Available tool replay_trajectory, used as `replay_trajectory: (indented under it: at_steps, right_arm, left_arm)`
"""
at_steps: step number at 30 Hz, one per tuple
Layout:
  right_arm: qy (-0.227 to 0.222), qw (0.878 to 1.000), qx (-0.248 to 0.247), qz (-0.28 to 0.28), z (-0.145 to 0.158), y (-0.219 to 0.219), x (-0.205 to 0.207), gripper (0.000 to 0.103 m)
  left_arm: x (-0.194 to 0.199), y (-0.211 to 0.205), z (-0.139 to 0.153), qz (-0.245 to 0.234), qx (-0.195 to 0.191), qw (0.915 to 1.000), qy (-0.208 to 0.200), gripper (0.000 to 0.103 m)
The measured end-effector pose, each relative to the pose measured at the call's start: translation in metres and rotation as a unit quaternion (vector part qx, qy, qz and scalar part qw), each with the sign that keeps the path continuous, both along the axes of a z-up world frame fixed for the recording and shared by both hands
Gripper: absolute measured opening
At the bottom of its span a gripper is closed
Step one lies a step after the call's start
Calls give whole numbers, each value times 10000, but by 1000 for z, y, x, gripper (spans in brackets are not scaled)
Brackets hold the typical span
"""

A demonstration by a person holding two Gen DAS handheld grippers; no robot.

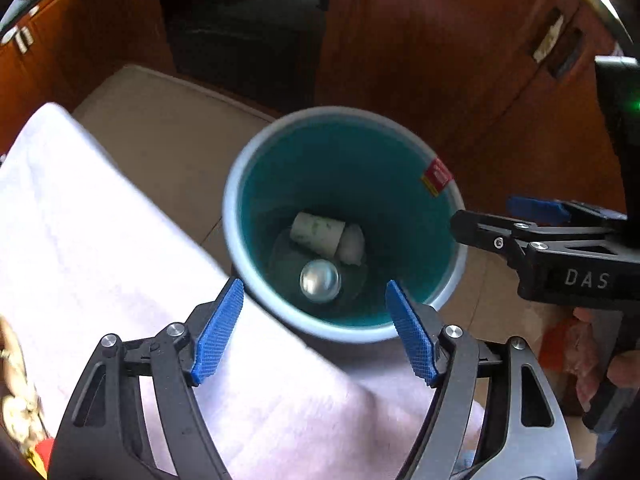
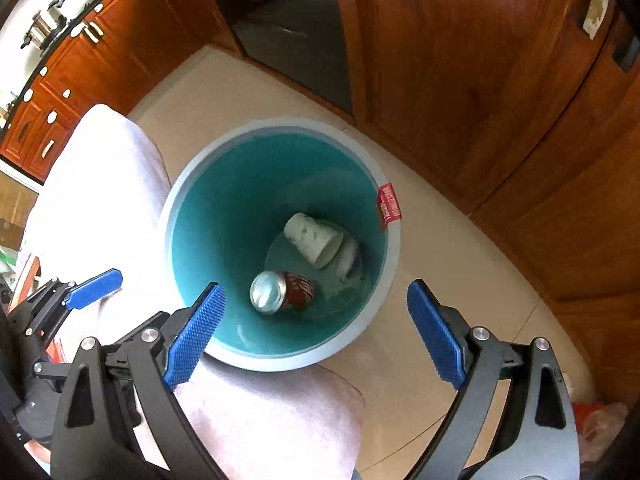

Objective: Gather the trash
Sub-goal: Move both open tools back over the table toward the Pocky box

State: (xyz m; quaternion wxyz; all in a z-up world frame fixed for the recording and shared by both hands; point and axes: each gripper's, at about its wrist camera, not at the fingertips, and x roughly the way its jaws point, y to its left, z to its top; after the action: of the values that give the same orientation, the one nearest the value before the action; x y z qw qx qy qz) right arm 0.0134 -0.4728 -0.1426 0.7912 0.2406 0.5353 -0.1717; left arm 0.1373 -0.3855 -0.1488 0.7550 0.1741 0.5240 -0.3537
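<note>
Left gripper (image 1: 316, 302): spread wide and carrying nothing; you hold it above the near rim of the bin, over the edge of the pale cloth (image 1: 100, 240).
Right gripper (image 2: 316, 312): also spread and carrying nothing, poised over the bin's mouth; from the left wrist view it shows at the bin's far-right rim.
Risk: with both tools crowding one opening, a finger could clip the rim and tip the bin, which appears to stand free on the floor beside the cloth-covered surface; your two grippers could also knock together.
Bin (image 2: 394, 256): round, grey rim, teal inside, a red label (image 2: 389, 205) on its right lip.
Trash: a red drink can (image 2: 282, 293) on its side at the bottom, a white paper cup (image 2: 314, 240) lying beyond it, and what may be crumpled tissue (image 2: 350, 258) behind the cup; blur leaves that unsure.
Backdrop: tan floor tiles (image 2: 460, 264), wooden cabinets (image 2: 460, 60).
</note>
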Motion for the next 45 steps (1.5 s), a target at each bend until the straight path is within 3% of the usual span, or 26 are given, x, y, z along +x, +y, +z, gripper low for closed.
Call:
replay_trajectory:
  at_steps: [5, 9, 16, 22, 31, 38, 45]
  right_arm:
    - [-172, 9995, -132, 221, 19, 16, -6, 88]
    - [-398, 9976, -299, 479, 45, 41, -7, 88]
    - [-696, 9925, -577, 823, 85, 82, -12, 88]
    - [-879, 9863, -913, 1052, 109, 114, -8, 92]
    - [-784, 9743, -939, 1893, 111, 185, 32, 92]
    - [-828, 9602, -726, 2566, 106, 252, 63, 93]
    - [-869, 9475, -444, 3045, 96, 301, 92, 93]
  left_arm:
    - [-7, 24, 20, 247, -169, 9995, -87, 76]
    - [-14, 52, 38, 479, -300, 9980, -294, 83]
    - [-22, 83, 52, 787, -479, 9944, -526, 83]
    - [-31, 141, 84, 945, -610, 9911, -705, 83]
    - [-26, 246, 118, 1556, -733, 9818, -800, 83]
    - [-20, 325, 127, 2356, -649, 9659, -857, 83]
    - [-14, 372, 121, 2966, -450, 9507, -788, 83]
